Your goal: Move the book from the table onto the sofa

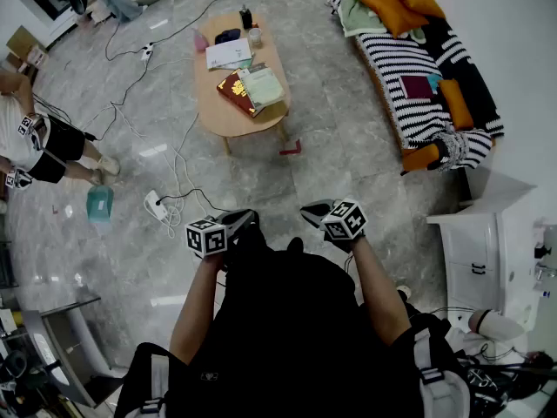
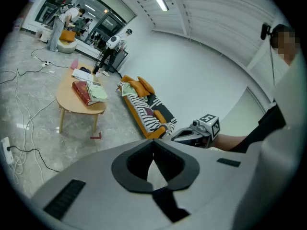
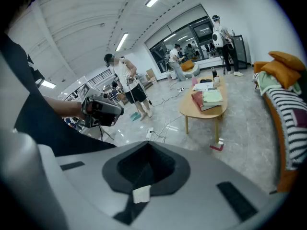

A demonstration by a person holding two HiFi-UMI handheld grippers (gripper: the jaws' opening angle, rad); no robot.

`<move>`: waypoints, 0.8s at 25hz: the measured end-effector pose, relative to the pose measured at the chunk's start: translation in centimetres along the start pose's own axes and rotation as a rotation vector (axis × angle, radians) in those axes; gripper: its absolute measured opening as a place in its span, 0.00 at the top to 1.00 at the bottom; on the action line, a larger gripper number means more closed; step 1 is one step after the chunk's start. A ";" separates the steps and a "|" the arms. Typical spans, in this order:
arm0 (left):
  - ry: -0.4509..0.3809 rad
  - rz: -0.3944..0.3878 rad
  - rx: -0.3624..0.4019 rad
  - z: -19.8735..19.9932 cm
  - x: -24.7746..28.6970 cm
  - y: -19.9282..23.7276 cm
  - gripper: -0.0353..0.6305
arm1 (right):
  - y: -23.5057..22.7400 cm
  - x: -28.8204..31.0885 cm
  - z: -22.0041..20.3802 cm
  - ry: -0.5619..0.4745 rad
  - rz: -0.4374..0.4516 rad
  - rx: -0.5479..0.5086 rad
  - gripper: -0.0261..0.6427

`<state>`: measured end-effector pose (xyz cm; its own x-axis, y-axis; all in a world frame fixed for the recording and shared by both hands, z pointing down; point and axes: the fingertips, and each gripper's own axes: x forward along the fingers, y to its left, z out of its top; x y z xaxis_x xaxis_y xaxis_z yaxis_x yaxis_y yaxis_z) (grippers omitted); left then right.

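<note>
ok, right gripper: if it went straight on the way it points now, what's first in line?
Probably the floor. The right gripper, shut and empty, tilts downward, and its view centres on bare marble near the white power strip, short of the table. Depth is hard to judge.

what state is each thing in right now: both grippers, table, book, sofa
left gripper: shut, empty
right gripper: shut, empty
table: upright, several items on top
book: closed, flat on the table, green booklet lying on it
sofa: striped cover, orange cushions, no book on it yet
</note>
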<state>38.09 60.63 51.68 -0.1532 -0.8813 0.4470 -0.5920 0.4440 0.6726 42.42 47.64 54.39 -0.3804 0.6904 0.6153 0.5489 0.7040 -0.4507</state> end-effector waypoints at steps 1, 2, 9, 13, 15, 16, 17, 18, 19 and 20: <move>0.004 0.000 0.001 -0.3 0.2 -0.2 0.93 | 0.1 -0.1 -0.1 -0.001 0.004 0.000 0.95; 0.008 0.000 0.001 -0.5 0.4 -0.3 0.93 | 0.2 -0.1 -0.2 -0.003 0.007 0.000 0.95; 0.030 -0.011 -0.002 -1.0 1.0 -0.9 0.93 | 0.3 -0.5 0.6 -0.018 -0.002 -0.007 0.95; 0.037 -0.007 0.007 -1.3 1.1 -1.2 0.93 | 0.5 -0.5 0.3 -0.016 -0.003 -0.022 0.95; 0.037 0.002 0.010 -1.5 1.2 -1.3 0.93 | 0.6 -0.7 0.0 -0.016 -0.001 -0.029 0.95; 0.040 0.007 0.010 -1.7 1.2 -1.4 0.93 | 0.7 -0.7 -0.1 -0.013 0.000 -0.034 0.95; 0.043 0.012 0.008 -1.8 1.2 -1.3 0.93 | 0.8 -0.7 -0.2 -0.009 0.001 -0.041 0.95; 0.046 0.016 0.005 -1.8 1.1 -1.2 0.93 | 0.9 -0.6 -0.2 -0.003 0.001 -0.049 0.95; 0.050 0.019 0.002 -1.9 0.9 -1.1 0.93 | 1.0 -0.5 -0.1 0.001 0.001 -0.058 0.95; 0.053 0.021 0.000 -1.9 0.7 -1.0 0.93 | 1.0 -0.4 0.0 0.002 -0.001 -0.064 0.95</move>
<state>40.08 59.86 52.50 -0.1238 -0.8620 0.4915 -0.5887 0.4625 0.6630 43.14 48.12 53.74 -0.3793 0.6897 0.6168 0.5952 0.6922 -0.4080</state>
